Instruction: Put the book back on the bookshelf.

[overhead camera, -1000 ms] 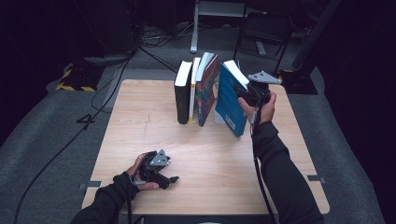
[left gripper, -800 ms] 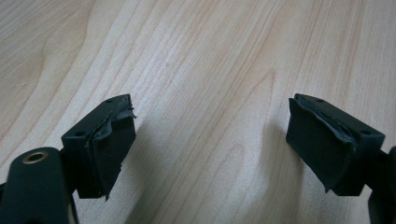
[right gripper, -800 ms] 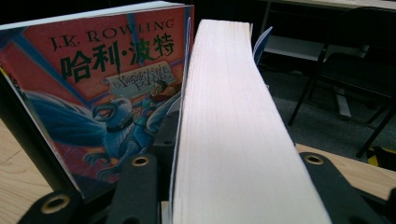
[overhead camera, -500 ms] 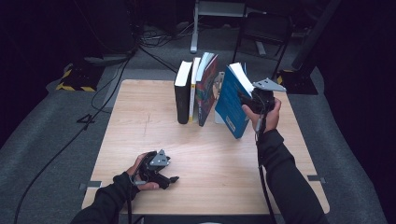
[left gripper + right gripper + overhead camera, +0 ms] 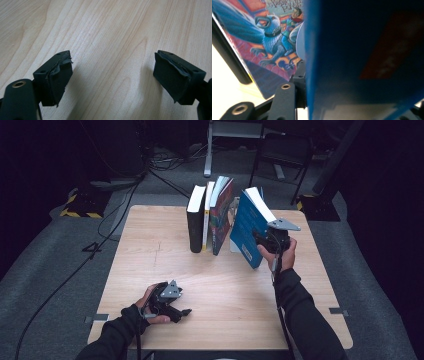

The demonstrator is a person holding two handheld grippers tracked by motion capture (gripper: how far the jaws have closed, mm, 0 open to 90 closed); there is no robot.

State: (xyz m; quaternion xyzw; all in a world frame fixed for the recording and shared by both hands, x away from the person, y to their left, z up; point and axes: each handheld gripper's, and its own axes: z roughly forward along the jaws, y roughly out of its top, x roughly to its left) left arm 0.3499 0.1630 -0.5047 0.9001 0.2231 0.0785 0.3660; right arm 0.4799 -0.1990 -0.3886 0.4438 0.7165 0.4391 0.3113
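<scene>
My right gripper (image 5: 264,241) has its jaws clamped across the thickness of the blue book (image 5: 248,227), having just been closing on it, so the pads pinch the covers near the book's lower right edge; I hold it there because that keeps its bulk above and to the left of my hand, tipped with its top toward one o'clock, free to swing toward or away from the row. In the right gripper view the blue cover (image 5: 367,57) sits right between the jaws and blocks most of what lies ahead, with the illustrated book (image 5: 270,42) just beyond it at ten o'clock. On the table (image 5: 150,260) that illustrated book (image 5: 222,217) leans against a white book (image 5: 207,215) and a black book (image 5: 195,220), which stand upright as a row at about nine to ten o'clock from my right gripper, just beside the blue book but, as far as I can judge, not touching it. My left gripper (image 5: 186,312) rests on the table at the near left edge, well apart from the books, its jaws spread wide over bare wood with nothing between the pads (image 5: 60,80), simply parked while the right does the work.
</scene>
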